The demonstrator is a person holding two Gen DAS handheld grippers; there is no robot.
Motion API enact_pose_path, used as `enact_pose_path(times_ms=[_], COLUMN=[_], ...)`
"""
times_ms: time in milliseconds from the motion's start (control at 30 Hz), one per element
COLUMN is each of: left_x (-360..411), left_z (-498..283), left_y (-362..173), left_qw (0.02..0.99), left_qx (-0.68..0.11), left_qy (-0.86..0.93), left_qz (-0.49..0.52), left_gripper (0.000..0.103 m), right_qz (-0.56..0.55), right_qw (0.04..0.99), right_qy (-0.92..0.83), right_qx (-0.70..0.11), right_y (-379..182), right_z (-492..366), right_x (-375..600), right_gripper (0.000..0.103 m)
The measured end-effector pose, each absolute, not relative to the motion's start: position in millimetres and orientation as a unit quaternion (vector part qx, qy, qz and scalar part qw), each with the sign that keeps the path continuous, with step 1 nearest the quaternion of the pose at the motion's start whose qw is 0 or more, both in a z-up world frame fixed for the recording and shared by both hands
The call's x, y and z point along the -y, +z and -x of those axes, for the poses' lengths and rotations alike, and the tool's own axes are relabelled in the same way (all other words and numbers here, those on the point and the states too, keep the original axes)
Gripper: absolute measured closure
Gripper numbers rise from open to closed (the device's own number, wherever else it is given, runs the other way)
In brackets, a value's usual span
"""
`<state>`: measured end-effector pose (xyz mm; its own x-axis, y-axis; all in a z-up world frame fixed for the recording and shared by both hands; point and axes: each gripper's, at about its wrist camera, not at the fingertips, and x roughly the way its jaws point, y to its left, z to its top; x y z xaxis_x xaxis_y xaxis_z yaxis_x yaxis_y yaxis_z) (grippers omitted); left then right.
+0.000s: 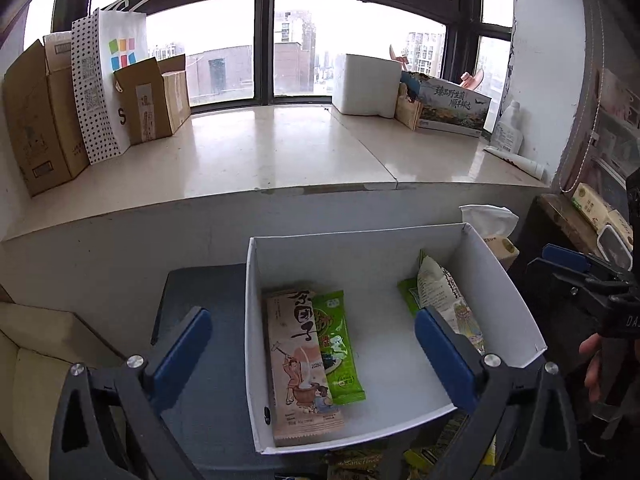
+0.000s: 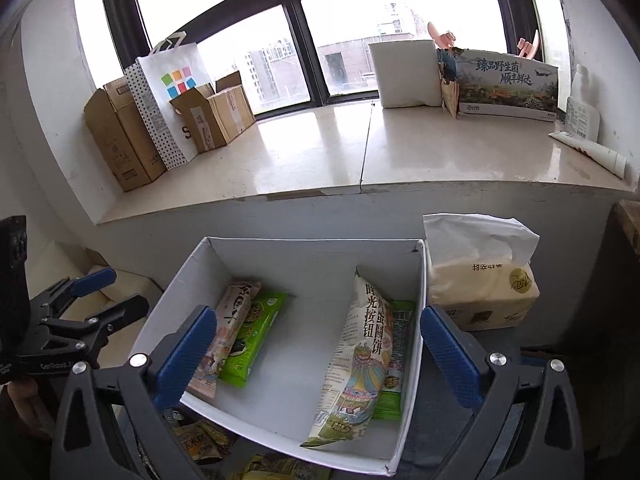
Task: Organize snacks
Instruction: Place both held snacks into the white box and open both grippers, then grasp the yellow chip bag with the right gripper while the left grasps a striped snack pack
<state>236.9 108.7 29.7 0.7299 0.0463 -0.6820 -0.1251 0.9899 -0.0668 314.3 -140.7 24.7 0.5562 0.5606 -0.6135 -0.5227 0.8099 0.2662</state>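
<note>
A white open box (image 1: 360, 256) (image 2: 316, 256) holds snack packs. At its left lie a pink pack (image 1: 298, 360) (image 2: 234, 300) and a green pack (image 1: 338, 352) (image 2: 256, 332). At its right a tall pale pack (image 1: 444, 292) (image 2: 360, 352) leans on another green pack (image 2: 394, 360). My left gripper (image 1: 314, 356) is open and empty above the box's near left. My right gripper (image 2: 318, 356) is open and empty above the box's near edge. Loose snacks (image 2: 200, 440) lie in front of the box, partly hidden.
A tissue pack (image 2: 480, 280) stands right of the box. A pale stone windowsill (image 1: 280, 148) behind carries cardboard boxes (image 1: 40, 112), a paper bag (image 1: 108, 80), a white foam box (image 1: 366, 84) and a printed carton (image 1: 452, 104). A dark shelf (image 1: 568, 220) stands at the right.
</note>
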Motion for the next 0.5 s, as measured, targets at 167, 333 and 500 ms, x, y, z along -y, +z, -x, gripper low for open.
enact_pose_path(times_ms=[167,333,500], left_x=[-106,-88,-77], left_z=[-197,-133,-67], left_y=[38,37,17], left_qw=[0.932,0.937,0.936], left_qx=[-0.353,-0.339,-0.335], left_qy=[0.016,-0.003,0.002], left_qz=[0.081,0.080,0.104], left_gripper=[0.000,0.000,0.000], right_qz=[-0.068,-0.087,-0.113], right_qw=[0.876,0.876,0.865], right_qy=[0.352,0.371,0.380], right_qx=[-0.322,-0.296,-0.307], right_y=[37,27,-13], right_z=[-270,-198,-142], right_x=[161,191,218], right_gripper=[0.000,0.000,0.000])
